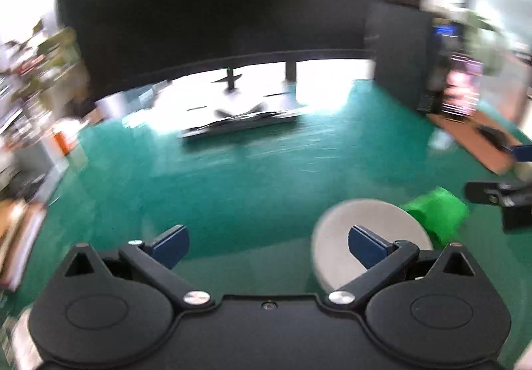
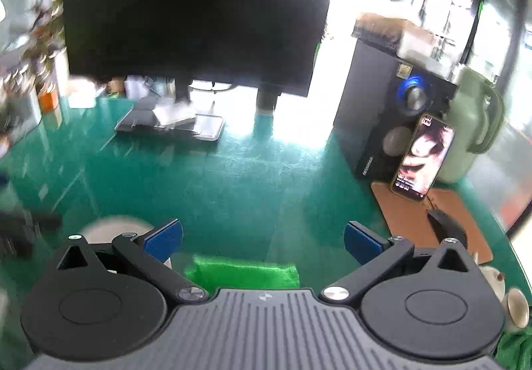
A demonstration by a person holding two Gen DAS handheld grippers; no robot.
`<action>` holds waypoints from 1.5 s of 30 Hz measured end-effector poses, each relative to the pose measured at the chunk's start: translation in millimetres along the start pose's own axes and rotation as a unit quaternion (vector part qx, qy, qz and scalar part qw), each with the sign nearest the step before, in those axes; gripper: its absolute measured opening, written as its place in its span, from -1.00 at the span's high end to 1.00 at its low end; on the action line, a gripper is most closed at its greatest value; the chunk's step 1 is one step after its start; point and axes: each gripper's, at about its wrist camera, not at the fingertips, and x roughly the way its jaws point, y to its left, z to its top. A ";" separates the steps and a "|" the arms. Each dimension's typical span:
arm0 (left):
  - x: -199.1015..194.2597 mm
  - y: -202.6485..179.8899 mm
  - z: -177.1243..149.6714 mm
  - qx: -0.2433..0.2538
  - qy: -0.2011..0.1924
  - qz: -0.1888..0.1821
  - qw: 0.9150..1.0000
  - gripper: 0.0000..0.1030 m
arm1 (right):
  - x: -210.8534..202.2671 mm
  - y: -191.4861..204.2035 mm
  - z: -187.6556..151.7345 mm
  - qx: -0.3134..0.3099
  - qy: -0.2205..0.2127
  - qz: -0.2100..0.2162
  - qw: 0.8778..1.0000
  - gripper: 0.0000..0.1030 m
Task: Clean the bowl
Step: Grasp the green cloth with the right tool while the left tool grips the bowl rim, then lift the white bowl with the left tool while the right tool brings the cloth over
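Observation:
A pale grey bowl [image 1: 365, 223] sits on the green table [image 1: 252, 177], low and right in the left wrist view. A bright green cloth [image 1: 439, 213] lies just right of it. My left gripper [image 1: 267, 245] is open and empty, its right finger over the bowl. In the right wrist view the bowl [image 2: 113, 228] shows at the lower left behind the left finger, and the cloth [image 2: 242, 272] lies between the fingers, close to the gripper body. My right gripper [image 2: 262, 242] is open and empty above the cloth. It also shows at the right edge of the left wrist view [image 1: 498, 195].
A large dark monitor [image 2: 199, 11] stands at the back on a silver base [image 2: 173, 124]. A black speaker [image 2: 392, 110], a phone [image 2: 422, 157] leaning on it and a green jug [image 2: 472, 124] stand at the right. A brown mat [image 2: 415, 217] holds a dark mouse [image 2: 445, 223].

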 end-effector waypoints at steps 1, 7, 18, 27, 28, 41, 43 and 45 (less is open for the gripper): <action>1.9 1.8 -4.6 -0.004 0.005 -0.006 1.000 -0.99 | -3.5 -7.1 -5.1 0.032 0.007 0.008 0.999 -0.99; 11.7 17.2 -11.0 -0.110 0.028 -0.083 0.990 -0.99 | -9.5 -24.4 -20.0 0.114 0.046 0.027 0.992 -0.05; 25.2 11.3 -22.5 -0.074 0.037 -0.142 0.987 -0.99 | -15.7 22.7 -24.8 -0.278 0.001 0.183 0.943 0.43; 43.2 3.9 -20.1 -0.110 0.080 -0.143 0.980 -0.99 | 36.5 42.0 1.8 -0.433 0.089 0.307 0.843 0.39; 44.6 1.9 -19.1 -0.110 0.085 -0.143 0.980 -0.99 | 45.0 43.8 2.4 -0.439 0.098 0.318 0.835 0.37; 76.7 2.4 -20.9 -0.164 0.145 -0.128 0.967 0.19 | 69.6 -54.0 -9.0 0.186 0.172 0.412 0.875 0.86; 80.2 1.8 -20.1 -0.160 0.147 -0.143 0.966 0.41 | 58.7 -61.9 -43.5 0.284 0.174 0.408 0.850 0.86; 83.3 -1.4 -17.6 -0.147 0.151 -0.145 0.967 0.44 | 59.0 -67.5 -66.7 0.349 0.176 0.394 0.832 0.86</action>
